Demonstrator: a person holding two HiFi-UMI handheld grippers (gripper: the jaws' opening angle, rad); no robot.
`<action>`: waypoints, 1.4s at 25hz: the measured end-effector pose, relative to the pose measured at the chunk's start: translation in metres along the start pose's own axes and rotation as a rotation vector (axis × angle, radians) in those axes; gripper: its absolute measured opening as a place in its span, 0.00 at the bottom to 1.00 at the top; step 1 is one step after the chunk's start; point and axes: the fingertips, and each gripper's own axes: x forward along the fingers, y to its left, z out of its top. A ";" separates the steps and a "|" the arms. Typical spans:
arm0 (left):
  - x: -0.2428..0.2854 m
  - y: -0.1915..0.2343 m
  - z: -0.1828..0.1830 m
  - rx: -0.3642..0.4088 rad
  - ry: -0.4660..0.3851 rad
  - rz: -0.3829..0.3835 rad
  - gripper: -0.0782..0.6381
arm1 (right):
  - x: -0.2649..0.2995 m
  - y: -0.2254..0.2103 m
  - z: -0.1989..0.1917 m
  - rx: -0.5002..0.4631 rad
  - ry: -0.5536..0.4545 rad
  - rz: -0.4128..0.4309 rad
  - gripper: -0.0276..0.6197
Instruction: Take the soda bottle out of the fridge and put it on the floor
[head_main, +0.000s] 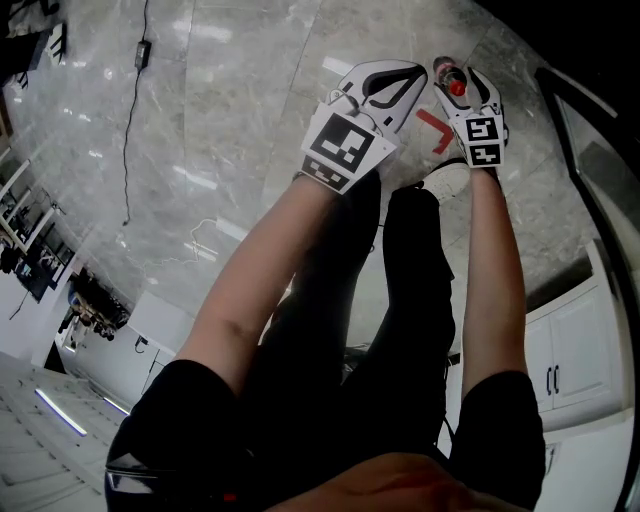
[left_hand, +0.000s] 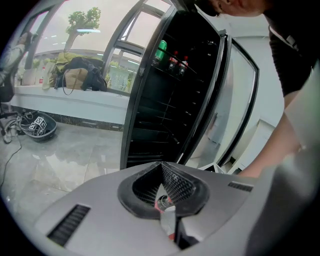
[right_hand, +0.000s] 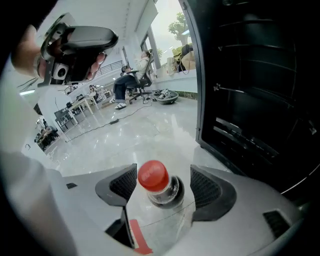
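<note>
- Head view: the person looks down along both bare arms to a grey marble floor (head_main: 230, 120).
- The left gripper (head_main: 390, 92) hangs over the floor with its jaws pressed together and nothing between them.
- The right gripper (head_main: 459, 76) is just beside it, with its jaws spread on both sides of the soda bottle (head_main: 456, 87). Only the red cap of the bottle shows clearly.
- A red tape mark (head_main: 436, 131) lies on the floor between the two grippers, and a white shoe (head_main: 449, 180) is near it.
- A thin black cable (head_main: 130, 120) runs over the floor at the left, well apart from the grippers.
- Left gripper view: the left gripper (left_hand: 161, 167) has its jaws closed, the tips meeting, and they hold nothing.
- Behind it the fridge (left_hand: 165, 110) stands open and dark inside. Some bottles (left_hand: 178, 63) are on its top shelf, and its door (left_hand: 240, 105) is swung to the right.
- Right gripper view: the right gripper (right_hand: 165, 184) is open.
- The soda bottle (right_hand: 159, 186) stands upright between its jaws, and there is a visible gap between the neck and each ribbed pad.
- The red tape mark (right_hand: 138, 236) shows on the floor (right_hand: 135, 132) beside the base of the bottle.
- The open fridge (right_hand: 260, 90) is near, at the right.
</note>
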 end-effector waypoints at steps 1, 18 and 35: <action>-0.004 -0.002 0.007 0.004 -0.002 -0.001 0.11 | -0.008 0.003 0.010 -0.003 -0.015 0.003 0.54; -0.164 -0.116 0.248 0.171 -0.165 -0.076 0.11 | -0.368 0.082 0.331 -0.016 -0.562 0.031 0.28; -0.342 -0.279 0.472 0.343 -0.321 -0.221 0.11 | -0.674 0.174 0.505 -0.135 -0.767 -0.043 0.06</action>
